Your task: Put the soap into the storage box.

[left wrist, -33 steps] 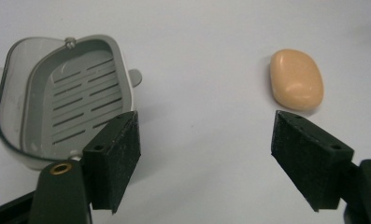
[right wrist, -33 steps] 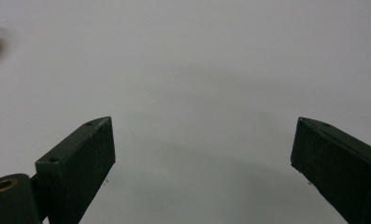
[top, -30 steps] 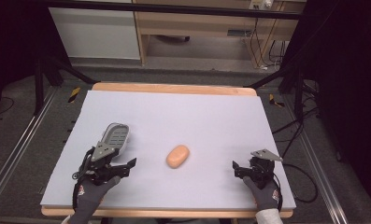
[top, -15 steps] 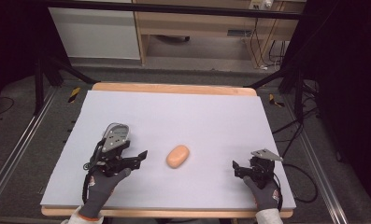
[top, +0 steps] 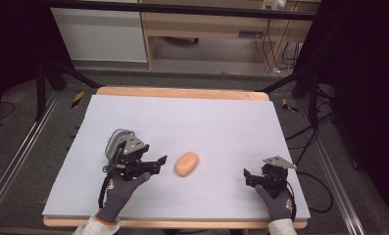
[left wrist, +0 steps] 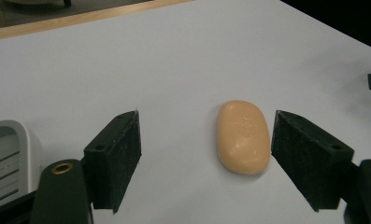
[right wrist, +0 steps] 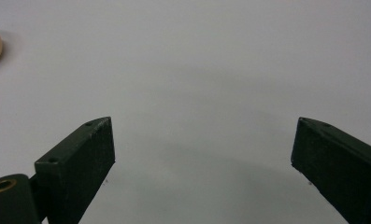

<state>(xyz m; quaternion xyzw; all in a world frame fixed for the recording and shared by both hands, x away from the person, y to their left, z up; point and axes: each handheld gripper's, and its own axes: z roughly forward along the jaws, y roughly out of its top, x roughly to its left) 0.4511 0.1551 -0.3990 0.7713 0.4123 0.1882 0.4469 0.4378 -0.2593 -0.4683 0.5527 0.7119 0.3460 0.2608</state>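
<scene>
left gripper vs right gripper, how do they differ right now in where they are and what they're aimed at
The left gripper sits close to the soap bar, which lies between its open jaws nearer one pad; the right gripper is well off to the side, with bare table between its jaws. The left gripper has a grey soap dish beside it; the right gripper has nothing near it. Both are open and held by gloved hands.

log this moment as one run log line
left claw: open, closing in on soap bar, not touching | right claw: open, idle over mat | soap dish: beside left claw
</scene>
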